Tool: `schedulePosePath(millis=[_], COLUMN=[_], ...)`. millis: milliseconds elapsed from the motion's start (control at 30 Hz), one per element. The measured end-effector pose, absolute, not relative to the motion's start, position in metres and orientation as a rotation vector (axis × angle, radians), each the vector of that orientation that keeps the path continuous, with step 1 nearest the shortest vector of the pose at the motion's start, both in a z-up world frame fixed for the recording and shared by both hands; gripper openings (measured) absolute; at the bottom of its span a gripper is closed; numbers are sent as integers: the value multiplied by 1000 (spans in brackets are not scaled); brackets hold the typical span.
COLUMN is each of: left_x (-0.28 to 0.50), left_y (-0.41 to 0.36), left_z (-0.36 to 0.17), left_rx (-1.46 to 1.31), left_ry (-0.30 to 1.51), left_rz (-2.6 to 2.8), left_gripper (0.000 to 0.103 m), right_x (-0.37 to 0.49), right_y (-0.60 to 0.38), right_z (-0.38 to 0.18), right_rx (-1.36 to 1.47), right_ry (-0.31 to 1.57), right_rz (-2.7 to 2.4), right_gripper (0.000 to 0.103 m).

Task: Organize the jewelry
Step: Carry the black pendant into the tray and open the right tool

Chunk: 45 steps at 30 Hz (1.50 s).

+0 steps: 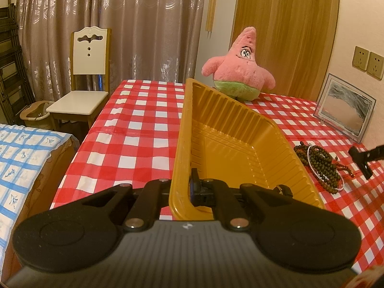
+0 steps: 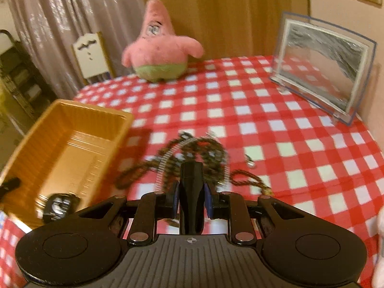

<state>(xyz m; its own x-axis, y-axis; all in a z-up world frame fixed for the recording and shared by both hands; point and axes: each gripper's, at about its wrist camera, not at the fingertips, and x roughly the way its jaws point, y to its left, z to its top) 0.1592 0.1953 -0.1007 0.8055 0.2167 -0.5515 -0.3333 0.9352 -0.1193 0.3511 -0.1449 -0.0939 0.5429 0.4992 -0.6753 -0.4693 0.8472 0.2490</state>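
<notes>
Clamped tight, my left gripper (image 1: 192, 187) pinches the near wall of the yellow tray (image 1: 230, 139), tipping it. Over on my right gripper (image 2: 192, 192), the jaws stand narrowly apart, gripping a black tool (image 2: 192, 187). Far across the checked tablecloth (image 2: 300, 132) a pink plush star (image 2: 158, 48) stands, with a clear picture frame (image 2: 321, 67) far right. Just right of the tray lies the jewelry: dark bead strands (image 2: 199, 151) tangled with a silvery chain (image 2: 165, 165), blurred.
</notes>
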Motion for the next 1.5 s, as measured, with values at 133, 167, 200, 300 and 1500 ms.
schedulePosePath(millis=[133, 167, 200, 300, 1500], left_x=[160, 159, 159, 160, 159], left_y=[196, 195, 195, 197, 188], left_z=[-100, -101, -101, -100, -94], left_rx=[-216, -215, -215, -214, -202], left_ry=[562, 562, 561, 561, 558], left_rz=[297, 297, 297, 297, 301], left_gripper=[5, 5, 5, 5, 5], right_x=[341, 337, 334, 323, 288], right_y=[-127, -122, -114, -91, 19], right_z=[-80, -77, -73, -68, -116], right_rx=[89, 98, 112, 146, 98], right_ry=[794, 790, 787, 790, 918], right_rz=[673, 700, 737, 832, 1086], right_gripper=[22, 22, 22, 22, 43])
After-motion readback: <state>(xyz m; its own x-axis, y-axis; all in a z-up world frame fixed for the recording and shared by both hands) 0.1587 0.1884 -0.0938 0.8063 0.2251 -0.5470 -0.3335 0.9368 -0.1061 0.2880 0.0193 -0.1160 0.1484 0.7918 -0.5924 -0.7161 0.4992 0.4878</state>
